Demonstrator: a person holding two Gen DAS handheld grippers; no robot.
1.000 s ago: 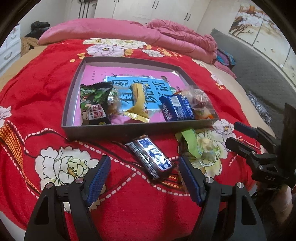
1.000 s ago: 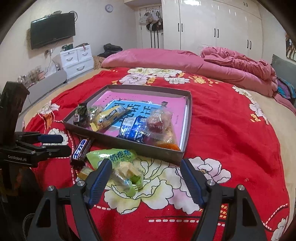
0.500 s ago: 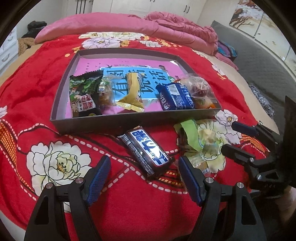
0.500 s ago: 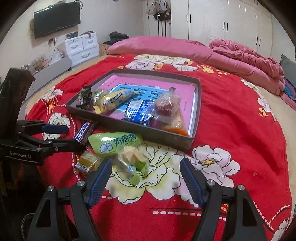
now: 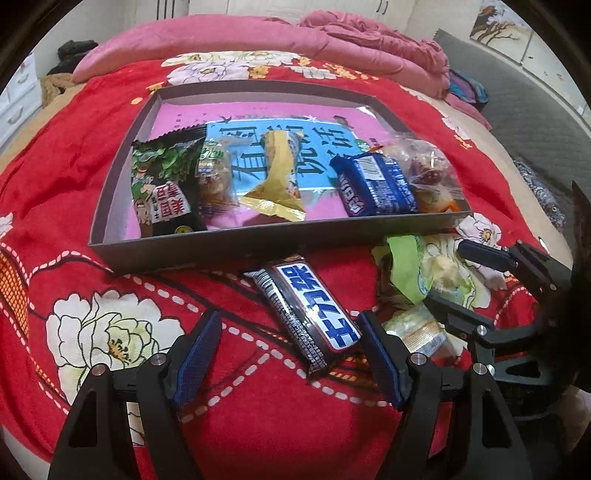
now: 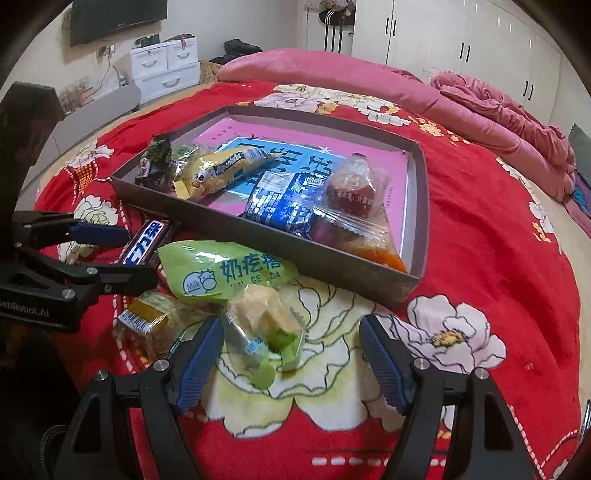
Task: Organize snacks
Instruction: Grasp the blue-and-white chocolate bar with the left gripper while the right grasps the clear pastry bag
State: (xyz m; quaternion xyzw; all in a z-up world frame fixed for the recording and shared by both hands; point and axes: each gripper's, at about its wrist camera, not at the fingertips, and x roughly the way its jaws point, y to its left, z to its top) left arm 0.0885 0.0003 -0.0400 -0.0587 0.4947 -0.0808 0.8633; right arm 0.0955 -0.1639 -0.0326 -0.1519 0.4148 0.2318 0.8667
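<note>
A shallow grey tray (image 5: 192,245) (image 6: 354,273) on the red floral bedspread holds several snacks: a green-black packet (image 5: 162,184), a yellow wrapper (image 5: 277,177), a blue pack (image 5: 373,184) and a clear bag (image 5: 428,170). In front of the tray lie a dark chocolate bar (image 5: 310,310) (image 6: 146,242), a green milk-snack bag (image 6: 229,273), a clear pack with yellow pieces (image 6: 266,325) and a small gold-labelled pack (image 6: 151,317). My left gripper (image 5: 290,354) is open, its jaws either side of the bar's near end. My right gripper (image 6: 291,350) is open around the clear pack.
A pink duvet (image 6: 332,74) lies along the far side of the bed. White wardrobes (image 6: 461,40), a white drawer unit (image 6: 166,66) and a wall television (image 6: 118,14) stand beyond. A grey couch (image 5: 517,85) is at the right.
Both grippers have moved forward and down toward the loose snacks. The chocolate bar now lies between the left jaws, the clear pack between the right jaws. Both stay open.
</note>
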